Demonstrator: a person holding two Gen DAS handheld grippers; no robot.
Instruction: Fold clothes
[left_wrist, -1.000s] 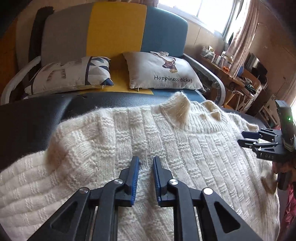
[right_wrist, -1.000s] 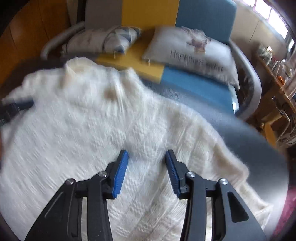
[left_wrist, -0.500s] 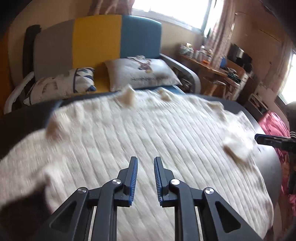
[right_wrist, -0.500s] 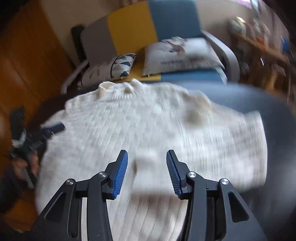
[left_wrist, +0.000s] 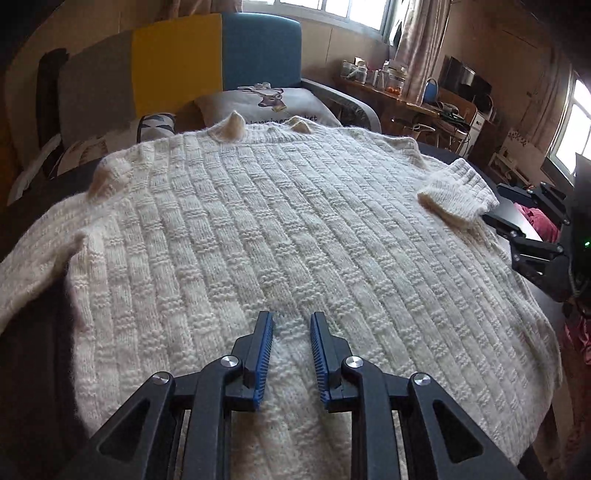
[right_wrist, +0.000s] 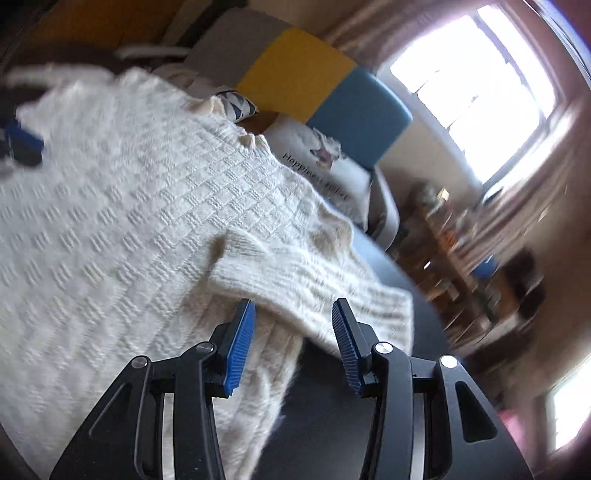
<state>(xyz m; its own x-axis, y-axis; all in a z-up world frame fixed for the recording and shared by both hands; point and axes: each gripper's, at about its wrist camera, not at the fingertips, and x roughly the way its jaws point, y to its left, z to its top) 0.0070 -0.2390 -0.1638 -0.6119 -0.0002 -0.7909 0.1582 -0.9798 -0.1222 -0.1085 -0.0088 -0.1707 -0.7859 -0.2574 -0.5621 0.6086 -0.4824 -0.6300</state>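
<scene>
A cream knitted sweater (left_wrist: 280, 229) lies spread flat on a dark table, collar at the far side; it also shows in the right wrist view (right_wrist: 122, 221). Its right sleeve cuff (left_wrist: 456, 192) is folded in onto the body. My left gripper (left_wrist: 291, 350) hovers over the sweater's near hem, open a little and empty. My right gripper (right_wrist: 291, 343) is open and empty, its jaws either side of the folded sleeve (right_wrist: 295, 280) near the table's right edge. The right gripper also shows at the right edge of the left wrist view (left_wrist: 535, 236).
A grey, yellow and blue sofa (left_wrist: 177, 77) with printed cushions (left_wrist: 273, 99) stands right behind the table. A cluttered wooden desk (left_wrist: 406, 99) and a window lie to the far right. The dark table (right_wrist: 332, 424) shows bare beside the sweater.
Both grippers have pulled back toward the near side. My right gripper has swung to the right, down to the folded sleeve. The sweater stays spread flat.
</scene>
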